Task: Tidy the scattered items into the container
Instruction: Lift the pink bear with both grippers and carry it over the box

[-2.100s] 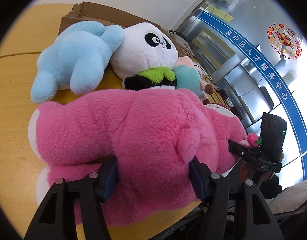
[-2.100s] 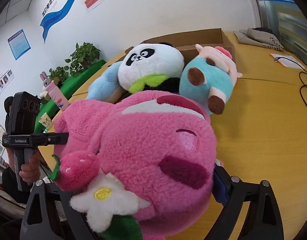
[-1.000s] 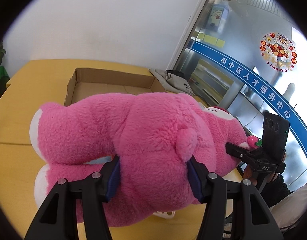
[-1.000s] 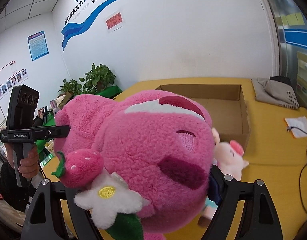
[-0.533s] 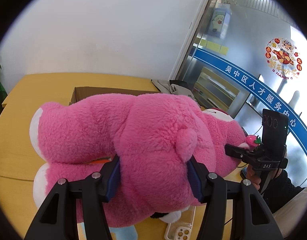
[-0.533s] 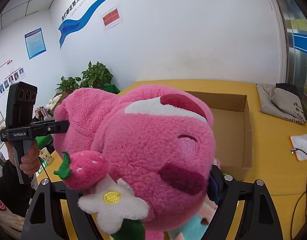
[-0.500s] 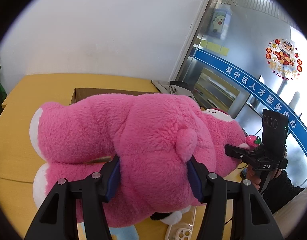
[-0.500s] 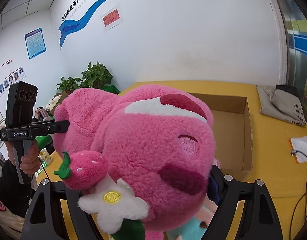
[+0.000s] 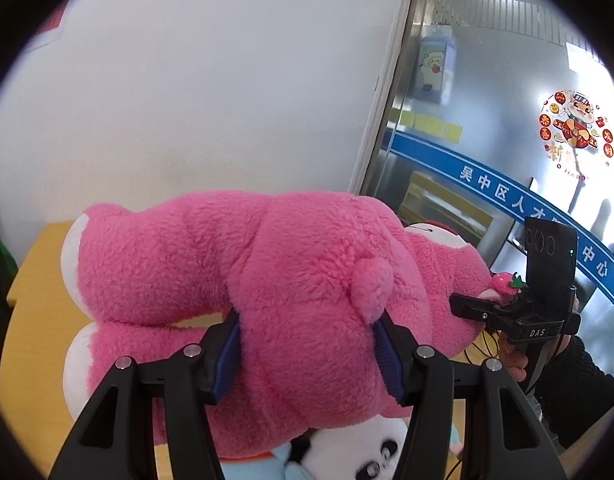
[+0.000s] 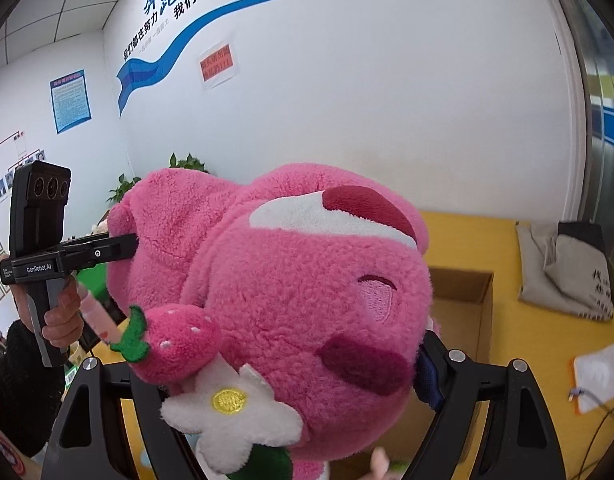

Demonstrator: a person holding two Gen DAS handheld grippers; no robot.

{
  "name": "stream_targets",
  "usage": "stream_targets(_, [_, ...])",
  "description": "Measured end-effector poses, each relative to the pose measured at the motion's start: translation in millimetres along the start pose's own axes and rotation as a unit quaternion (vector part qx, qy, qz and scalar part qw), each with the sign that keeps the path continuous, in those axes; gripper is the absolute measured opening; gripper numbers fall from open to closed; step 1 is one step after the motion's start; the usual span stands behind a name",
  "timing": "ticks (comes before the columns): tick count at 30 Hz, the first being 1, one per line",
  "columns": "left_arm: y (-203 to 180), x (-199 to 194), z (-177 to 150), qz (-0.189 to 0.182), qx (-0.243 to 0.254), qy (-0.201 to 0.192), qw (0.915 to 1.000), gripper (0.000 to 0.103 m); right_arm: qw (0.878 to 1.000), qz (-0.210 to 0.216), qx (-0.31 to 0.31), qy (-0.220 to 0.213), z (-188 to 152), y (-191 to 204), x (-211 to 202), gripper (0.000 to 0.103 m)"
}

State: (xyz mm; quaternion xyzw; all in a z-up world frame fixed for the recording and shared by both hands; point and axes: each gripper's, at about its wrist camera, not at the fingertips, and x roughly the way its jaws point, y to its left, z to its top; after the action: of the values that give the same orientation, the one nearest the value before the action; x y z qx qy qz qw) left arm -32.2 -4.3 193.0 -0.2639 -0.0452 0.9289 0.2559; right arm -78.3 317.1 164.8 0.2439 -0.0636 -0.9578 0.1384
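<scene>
A big pink plush bear hangs in the air, carried by both grippers. My left gripper is shut on its rump, blue pads pressed into the fur either side of the tail. My right gripper is shut on the bear's head, with its strawberry and white flower at the lower left. The cardboard box lies open on the yellow table behind the head, mostly hidden. Each gripper shows in the other's view, held by a hand. A panda plush and a blue plush peek out beneath the bear.
A grey cloth bag lies on the yellow table right of the box, with a white pouch and a cable nearer. Potted plants stand at the far left by the white wall. Glass doors close off the right side.
Both grippers have lifted the pink bear higher and carried it over the other plush toys. The box has dropped behind the bear in the left wrist view and sits lower in the right wrist view.
</scene>
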Motion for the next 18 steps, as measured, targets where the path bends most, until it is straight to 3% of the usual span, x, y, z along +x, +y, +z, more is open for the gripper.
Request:
stream_targets(5, [11.8, 36.1, 35.2, 0.004, 0.008, -0.008, 0.9999, 0.057, 1.000, -0.009, -0.010, -0.014, 41.2, -25.8, 20.6, 0.088])
stream_targets(8, [25.5, 67.7, 42.4, 0.004, 0.000, -0.003, 1.0000, 0.057, 1.000, -0.013, -0.002, -0.018, 48.1, -46.8, 42.4, 0.088])
stream_targets(14, [66.1, 152.0, 25.6, -0.007, -0.043, 0.046, 0.9980, 0.057, 0.999, -0.009, 0.040, -0.010, 23.1, -97.9, 99.7, 0.088])
stream_targets(18, [85.7, 207.2, -0.3, -0.009, -0.065, 0.088, 0.9939, 0.057, 0.997, -0.021, 0.066, 0.024, -4.4, -128.7, 139.2, 0.088])
